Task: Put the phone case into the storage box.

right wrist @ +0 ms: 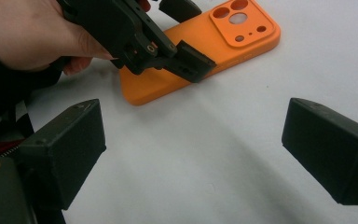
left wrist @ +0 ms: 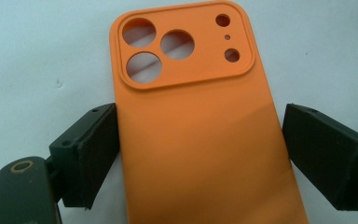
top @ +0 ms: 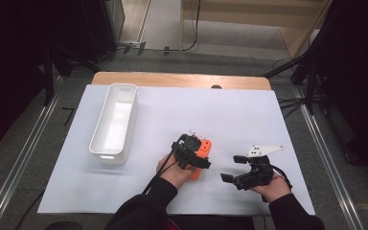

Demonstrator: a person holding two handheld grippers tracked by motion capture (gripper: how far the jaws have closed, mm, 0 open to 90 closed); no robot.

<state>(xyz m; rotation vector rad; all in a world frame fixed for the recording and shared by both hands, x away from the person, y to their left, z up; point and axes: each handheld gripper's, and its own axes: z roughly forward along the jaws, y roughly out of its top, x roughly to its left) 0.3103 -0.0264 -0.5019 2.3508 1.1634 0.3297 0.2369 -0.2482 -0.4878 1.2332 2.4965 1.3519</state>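
At the far left of the white matte sheet (top: 249, 110) that covers the wooden table stands a long, narrow white plastic bin (top: 114, 122) with rounded corners and smooth glossy walls, well apart from the hands.

Right of it, near the middle of the sheet's front half, lies the orange phone case (left wrist: 200, 140), flat with its back face up. It looks like soft, matte silicone, with rounded corners and a raised square camera block pierced by three large round holes and three small ones. The left gripper (top: 197, 152), black hard plastic with blocky, square-faced pads, sits over the case with one jaw on each long side. In the left gripper view the left pad (left wrist: 93, 154) meets the case's edge, while the right pad (left wrist: 326, 154) stands just beside the other edge with a thin gap, so the jaws straddle the case without fully pinching it.

Further right, the right gripper (top: 235, 167) hangs just above bare sheet, near the case but apart from it. Its black jaws are spread wide with nothing between them, and a grey three-cornered plate (top: 264, 150) sits on top.
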